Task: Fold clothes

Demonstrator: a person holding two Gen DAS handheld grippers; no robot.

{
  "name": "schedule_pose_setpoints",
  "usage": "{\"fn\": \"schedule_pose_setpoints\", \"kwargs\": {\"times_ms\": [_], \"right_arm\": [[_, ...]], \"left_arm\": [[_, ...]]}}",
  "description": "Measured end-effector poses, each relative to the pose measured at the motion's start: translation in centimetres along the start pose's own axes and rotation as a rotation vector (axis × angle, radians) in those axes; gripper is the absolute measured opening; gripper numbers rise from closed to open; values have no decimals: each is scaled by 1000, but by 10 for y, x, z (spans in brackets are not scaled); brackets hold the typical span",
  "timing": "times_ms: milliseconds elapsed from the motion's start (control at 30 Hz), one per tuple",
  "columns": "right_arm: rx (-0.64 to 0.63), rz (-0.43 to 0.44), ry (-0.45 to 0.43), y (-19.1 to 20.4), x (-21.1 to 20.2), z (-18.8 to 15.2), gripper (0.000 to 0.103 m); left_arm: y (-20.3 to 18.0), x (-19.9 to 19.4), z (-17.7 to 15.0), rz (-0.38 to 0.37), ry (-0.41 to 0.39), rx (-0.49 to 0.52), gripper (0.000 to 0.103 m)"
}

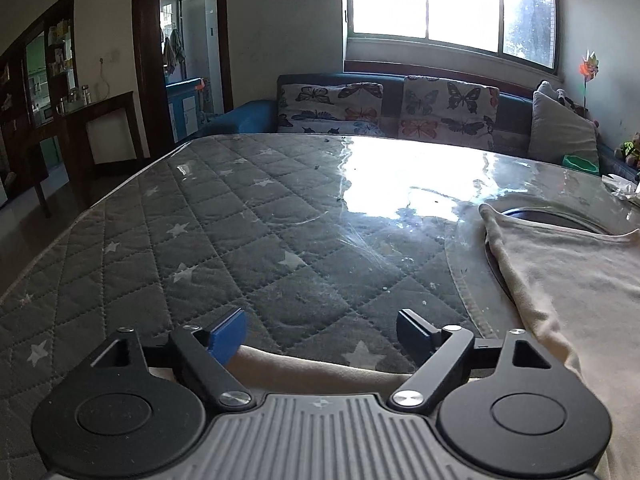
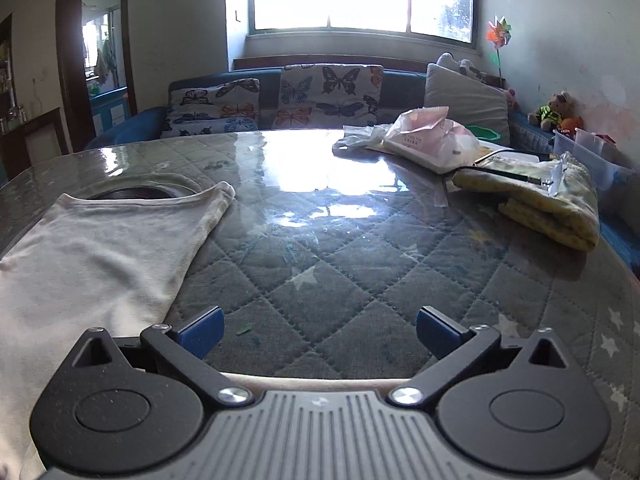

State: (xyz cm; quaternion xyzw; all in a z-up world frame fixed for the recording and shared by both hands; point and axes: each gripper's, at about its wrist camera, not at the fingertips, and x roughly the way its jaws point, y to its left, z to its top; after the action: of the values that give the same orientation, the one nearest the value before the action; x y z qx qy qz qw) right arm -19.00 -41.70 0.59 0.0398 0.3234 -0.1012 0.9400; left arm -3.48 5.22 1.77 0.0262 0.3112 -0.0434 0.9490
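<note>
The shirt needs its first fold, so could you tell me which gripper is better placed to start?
Probably the left gripper: it is open with the shirt edge lying right between its fingers. The right gripper is open over bare table.

Strong backlight from overexposed window [image 1: 448, 0]. Glare patch on table [image 1: 400, 176] film. Room sides dim. Fisheye bends edges; corners vignetted.

Both the left tongs [image 1: 322, 334] and the right tongs [image 2: 320, 330] are hanging low at the counter's near edge, jaws spread wide, gripping nothing.
</note>
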Motion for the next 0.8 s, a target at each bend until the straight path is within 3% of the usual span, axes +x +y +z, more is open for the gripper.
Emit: {"fn": "schedule_pose_setpoints", "kwargs": {"times_ms": [167, 800], "right_arm": [[4, -5, 32, 0, 7, -2, 103], [-2, -8, 35, 2, 7, -2, 103]], "left_arm": [[-1, 3, -1, -6, 20, 3, 103], [3, 8, -2, 1, 51, -11, 103]]}}
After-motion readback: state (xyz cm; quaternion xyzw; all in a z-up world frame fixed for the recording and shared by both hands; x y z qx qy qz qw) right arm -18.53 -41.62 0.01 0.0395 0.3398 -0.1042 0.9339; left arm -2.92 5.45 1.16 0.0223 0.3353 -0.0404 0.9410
